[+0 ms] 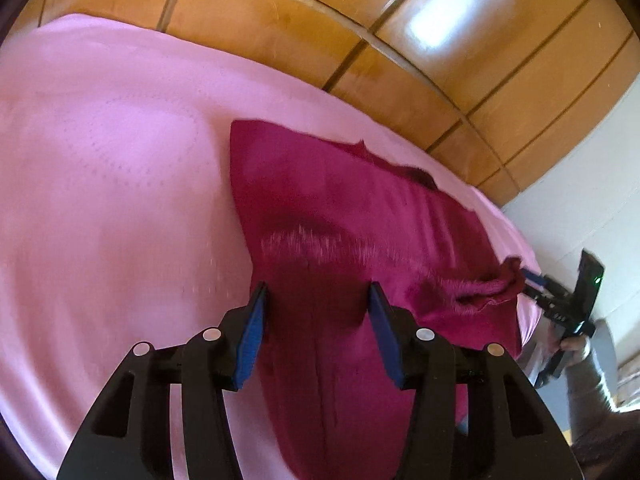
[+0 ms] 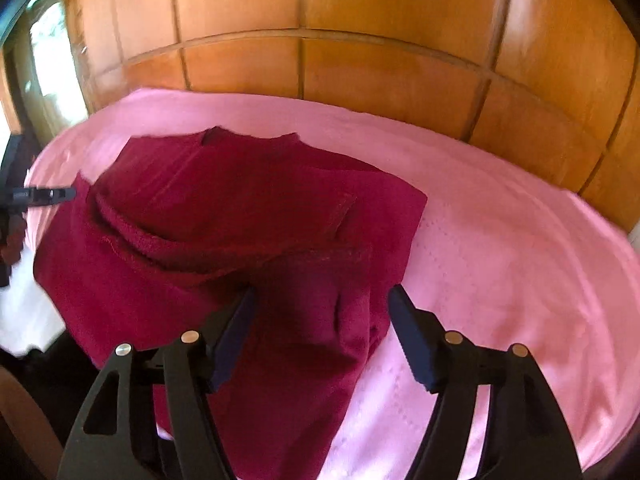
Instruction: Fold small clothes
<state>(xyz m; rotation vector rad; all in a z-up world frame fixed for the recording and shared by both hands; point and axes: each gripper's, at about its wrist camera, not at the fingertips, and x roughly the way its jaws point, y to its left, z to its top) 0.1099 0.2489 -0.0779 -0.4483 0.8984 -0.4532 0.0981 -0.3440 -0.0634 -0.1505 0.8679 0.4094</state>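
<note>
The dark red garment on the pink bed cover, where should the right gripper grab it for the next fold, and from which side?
Probably the near hanging edge of the dark red garment. That edge drapes off the pink cover just below the open right gripper, so a single layer hangs free there. Come from the near side, one finger either side of the hem. The rumpled fold higher up is bulkier.

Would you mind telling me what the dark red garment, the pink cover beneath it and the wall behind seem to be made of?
The dark red garment looks like soft, napped fabric, perhaps fleece or velour: fuzzy edges, matte sheen. The pink cover seems a smooth quilted textile with faint stitched lines. The orange-brown panelled wall looks like glossy varnished wood, showing bright reflections, though laminate is possible.
</note>
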